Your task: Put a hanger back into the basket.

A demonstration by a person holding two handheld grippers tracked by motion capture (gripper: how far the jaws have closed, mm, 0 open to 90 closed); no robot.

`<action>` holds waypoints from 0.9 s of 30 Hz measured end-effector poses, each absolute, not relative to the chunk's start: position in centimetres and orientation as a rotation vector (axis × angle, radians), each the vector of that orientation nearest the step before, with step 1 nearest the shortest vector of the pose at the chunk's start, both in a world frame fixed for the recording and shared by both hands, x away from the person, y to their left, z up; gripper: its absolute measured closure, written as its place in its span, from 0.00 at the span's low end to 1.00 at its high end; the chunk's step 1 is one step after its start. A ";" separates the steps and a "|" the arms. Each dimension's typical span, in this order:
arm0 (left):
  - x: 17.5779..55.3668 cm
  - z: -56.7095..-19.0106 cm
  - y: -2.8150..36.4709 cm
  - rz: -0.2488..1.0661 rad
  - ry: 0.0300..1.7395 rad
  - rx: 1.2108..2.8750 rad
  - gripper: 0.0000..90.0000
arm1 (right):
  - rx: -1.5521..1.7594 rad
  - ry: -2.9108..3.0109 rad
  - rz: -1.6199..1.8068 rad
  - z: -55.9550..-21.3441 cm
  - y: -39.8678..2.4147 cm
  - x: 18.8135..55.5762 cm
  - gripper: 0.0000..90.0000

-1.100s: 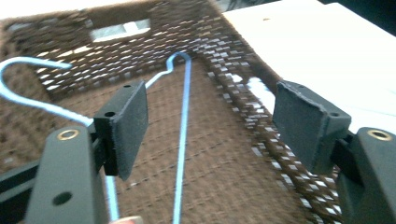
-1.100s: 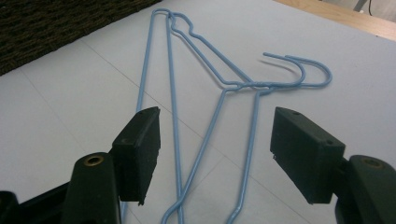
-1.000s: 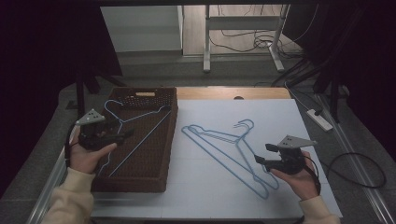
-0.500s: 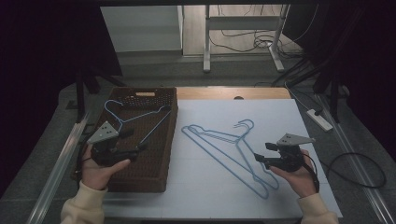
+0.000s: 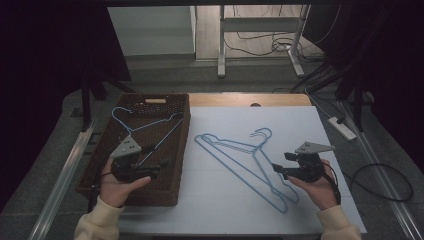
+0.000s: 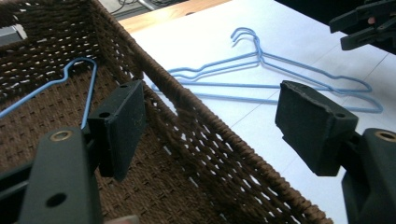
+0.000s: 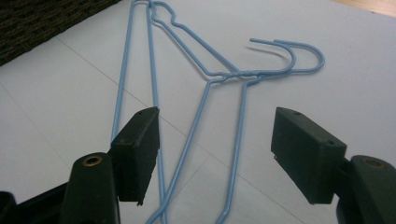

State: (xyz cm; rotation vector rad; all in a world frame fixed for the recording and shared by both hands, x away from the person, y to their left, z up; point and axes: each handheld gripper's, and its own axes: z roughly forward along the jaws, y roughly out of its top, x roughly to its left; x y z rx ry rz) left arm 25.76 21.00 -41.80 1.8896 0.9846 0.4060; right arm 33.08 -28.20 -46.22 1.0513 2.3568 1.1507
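**Two open grippers beside blue wire hangers, one in a basket and two on the table**

We are looking down on a table covered with a white sheet (image 5: 300,130). A dark brown woven basket (image 5: 95,172) is sitting at its left side, touching the sheet's left edge.

We are holding the left gripper (image 5: 159,164) over the near part of the basket, pointing toward the right. Its jaws are standing wide apart and gripping nothing; in the left gripper view, the basket's right wall (image 6: 196,135) is running between the two black pads. One blue wire hanger (image 5: 145,127) is lying inside the basket, its hook toward the far left corner, and it is reaching back toward the gripper. In the left gripper view its hook end (image 6: 77,70) is showing just beyond the left pad.

We are holding the right gripper (image 5: 276,169) low over the sheet at the near right, pointing left. Its jaws are also spread wide, with nothing clamped between them. Two more blue wire hangers (image 5: 240,160) are lying flat on the sheet, stacked almost one on top of the other, hooks toward the far side. In the right gripper view their thin wires (image 7: 233,126) are passing through the gap between the pads, which are not pressing on them.
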 end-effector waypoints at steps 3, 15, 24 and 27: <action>25.7 -41.9 20.7 0.397 0.979 1.890 0.28 | 1.057 2.364 1.139 -46.4 -28.1 33.2 0.37; 25.8 -42.1 20.1 0.384 0.985 1.876 0.28 | 1.081 2.407 1.054 -46.7 -26.6 34.3 0.39; 25.7 -42.2 19.8 0.371 0.972 1.877 0.28 | 1.118 2.459 0.960 -47.2 -24.3 36.0 0.40; 25.7 -42.2 19.8 0.372 0.973 1.876 0.28 | 1.136 2.472 0.939 -47.3 -23.9 36.5 0.41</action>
